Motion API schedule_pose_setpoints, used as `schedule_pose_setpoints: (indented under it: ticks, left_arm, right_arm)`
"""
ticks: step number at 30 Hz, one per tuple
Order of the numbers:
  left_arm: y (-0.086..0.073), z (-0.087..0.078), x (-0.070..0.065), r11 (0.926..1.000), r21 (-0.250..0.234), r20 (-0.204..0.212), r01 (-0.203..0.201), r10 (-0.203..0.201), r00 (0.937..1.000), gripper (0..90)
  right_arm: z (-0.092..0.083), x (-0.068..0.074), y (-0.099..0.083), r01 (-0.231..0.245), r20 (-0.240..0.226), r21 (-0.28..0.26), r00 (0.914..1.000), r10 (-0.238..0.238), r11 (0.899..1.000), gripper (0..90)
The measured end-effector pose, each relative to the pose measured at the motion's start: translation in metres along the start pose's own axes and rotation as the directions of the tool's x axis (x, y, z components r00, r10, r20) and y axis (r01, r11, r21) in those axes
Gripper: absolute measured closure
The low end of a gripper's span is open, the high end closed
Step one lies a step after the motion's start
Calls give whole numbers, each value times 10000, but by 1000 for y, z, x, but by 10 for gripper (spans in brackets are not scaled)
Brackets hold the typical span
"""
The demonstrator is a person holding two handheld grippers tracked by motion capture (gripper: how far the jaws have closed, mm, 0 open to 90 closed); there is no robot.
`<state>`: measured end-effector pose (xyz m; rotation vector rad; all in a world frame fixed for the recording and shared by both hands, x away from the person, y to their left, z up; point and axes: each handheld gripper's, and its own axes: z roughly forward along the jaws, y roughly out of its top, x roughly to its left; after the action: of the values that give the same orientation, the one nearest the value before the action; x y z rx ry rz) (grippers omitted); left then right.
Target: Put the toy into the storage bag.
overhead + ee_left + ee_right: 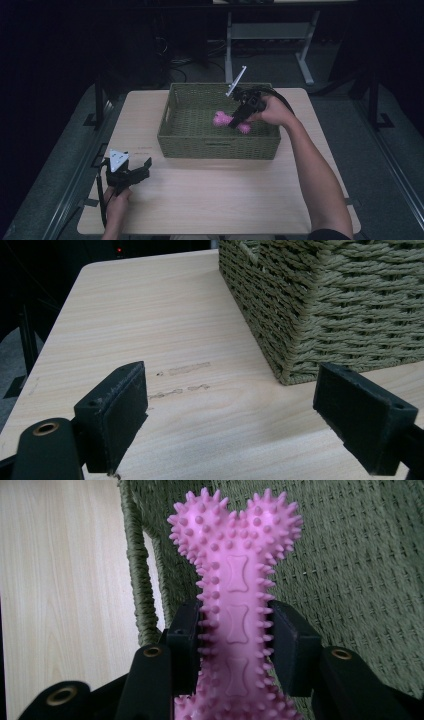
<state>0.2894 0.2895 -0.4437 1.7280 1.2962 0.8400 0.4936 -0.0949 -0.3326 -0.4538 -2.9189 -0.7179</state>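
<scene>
- The right tool [239,119] is gripping a pink, spiked rubber bone-shaped toy [231,121] by its narrow shaft; in the right gripper view the two black jaws are clamping that shaft on either side, with the knobbed end [235,525] standing out beyond the pads.
- The toy is sitting inside the green woven rectangular basket [218,149], low over its floor toward the right half; whether it is touching the floor cannot be told.
- Handling judgement: the toy is looking light and somewhat pliable, and the soft spikes are likely giving the pads good purchase, so slipping is appearing unlikely. It does not look fragile.
- Best hold, as judged: the slim middle section, where the jaws are now sitting; the bulbous ends are wider and would be seating poorly.
- The left tool [131,167] is resting on the light wooden counter [210,200] at the near left, jaws standing wide apart with nothing between them.
- In the left gripper view, the basket corner [287,372] is lying just ahead of that tool, not touching it.
</scene>
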Motion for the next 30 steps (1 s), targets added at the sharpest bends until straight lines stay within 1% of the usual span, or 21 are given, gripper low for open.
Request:
schedule_pose_setpoints:
  ticks: [5, 9, 15, 21, 24, 30]
  left_arm:
    - [0, 0, 0, 10000, -15, -8, -64, 64, 10000, 137]
    - [0, 0, 0, 10000, -44, -43, 31, -31, 10000, 137]
    - [0, 1, 0, 10000, -65, -54, -19, 19, 10000, 137]
    - [0, 0, 0, 10000, -49, -21, -81, 81, 10000, 136]
    - [1, 0, 0, 9999, -61, -25, -85, 84, 10000, 137]
    - [1, -1, 1, 10000, -73, -40, -43, 43, 10000, 137]
  right_arm:
    - [7, -1, -3, -84, -67, 117, 9999, 85, 9999, 580]
    - [12, -1, -3, -92, -68, 327, 9999, 94, 9994, 580]
    - [16, -3, -6, -168, -128, 297, 9998, 172, 9994, 579]
    - [23, -5, -13, -334, -128, 383, 9993, 339, 9987, 579]
    - [26, -5, -13, -331, -86, 551, 9994, 336, 9979, 579]
    - [31, -4, -12, -315, -157, 665, 9993, 326, 9973, 579]
